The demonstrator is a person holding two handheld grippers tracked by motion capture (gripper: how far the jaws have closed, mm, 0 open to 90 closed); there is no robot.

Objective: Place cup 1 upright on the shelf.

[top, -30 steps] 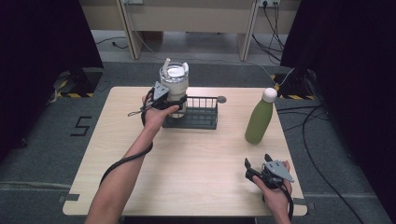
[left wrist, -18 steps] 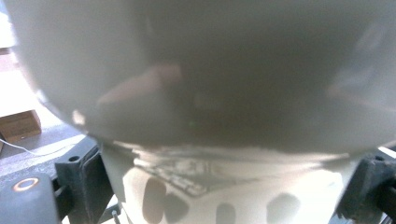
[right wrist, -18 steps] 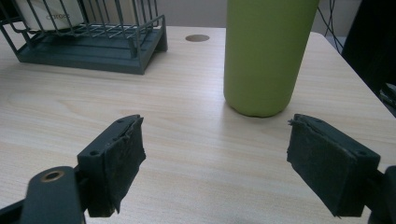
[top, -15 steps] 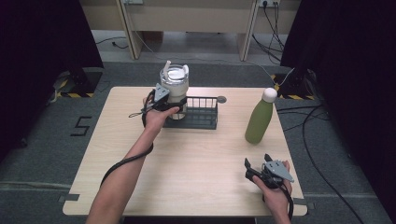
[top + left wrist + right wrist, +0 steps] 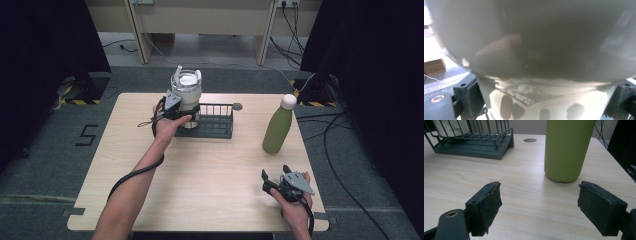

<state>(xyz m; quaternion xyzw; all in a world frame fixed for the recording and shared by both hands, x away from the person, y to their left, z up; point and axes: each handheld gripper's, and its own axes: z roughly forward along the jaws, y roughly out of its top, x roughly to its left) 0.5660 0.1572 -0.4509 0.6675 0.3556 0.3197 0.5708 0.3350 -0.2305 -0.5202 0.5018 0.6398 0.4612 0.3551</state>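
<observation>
A tall grey tumbler (image 5: 187,94) with a white lid and a straw stands upright at the left end of a black wire rack (image 5: 220,127). My left gripper (image 5: 186,116) is shut on its lower body, and the person's left hand wraps it from the near side. In the left gripper view the tumbler (image 5: 529,37) looms close, with the black jaws of the left gripper (image 5: 545,100) on either side of its narrower base. My right gripper (image 5: 275,172) rests low near the table's front right corner, open and holding nothing. From the right gripper view, a green bottle (image 5: 567,150) stands ahead of the right gripper (image 5: 539,205).
The green bottle (image 5: 276,127) with a white cap stands upright on the right of the wooden table (image 5: 210,185), right of the rack (image 5: 474,147). A round cable hole (image 5: 237,106) sits behind the rack. Cables lie on the floor beyond the table's right edge.
</observation>
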